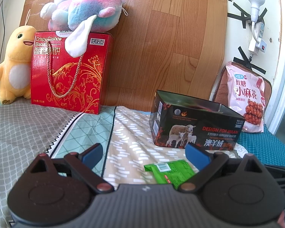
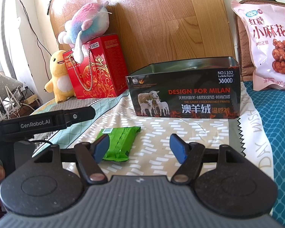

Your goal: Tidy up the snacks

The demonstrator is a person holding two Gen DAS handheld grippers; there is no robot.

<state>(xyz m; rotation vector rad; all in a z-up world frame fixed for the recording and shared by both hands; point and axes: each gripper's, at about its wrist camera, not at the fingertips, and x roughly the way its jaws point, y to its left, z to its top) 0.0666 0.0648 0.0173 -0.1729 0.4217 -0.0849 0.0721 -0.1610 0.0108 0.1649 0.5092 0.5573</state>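
Status: task at an early stage, by my reading. I see one green snack packet (image 2: 118, 144) lying flat on the bed (image 2: 190, 133), in front of the open black tin (image 2: 182, 93) and apart from it. I cannot see the tin floor in the right wrist view; in the left wrist view the interior is only partly visible, so I cannot confirm whether anything is stowed inside.

Left gripper (image 1: 142, 154): fingers spread wide, holding nothing. The packet lies just inside its right finger, low in the frame.

Right gripper (image 2: 140, 148): fingers spread wide, holding nothing. Its left finger overlaps the near-left edge of the packet in the picture; I cannot tell whether it touches.

A large pink snack bag (image 2: 269, 43) leans upright at the back right, behind the tin. A red biscuit box (image 2: 96, 70) stands at the back left with a pastel plush toy (image 2: 89, 22) on top and a yellow plush toy (image 2: 58, 76) beside it.

Remaining, as I judge it: grasp the green packet and place it in the tin. Whether the pink bag belongs in the tin cannot be determined.
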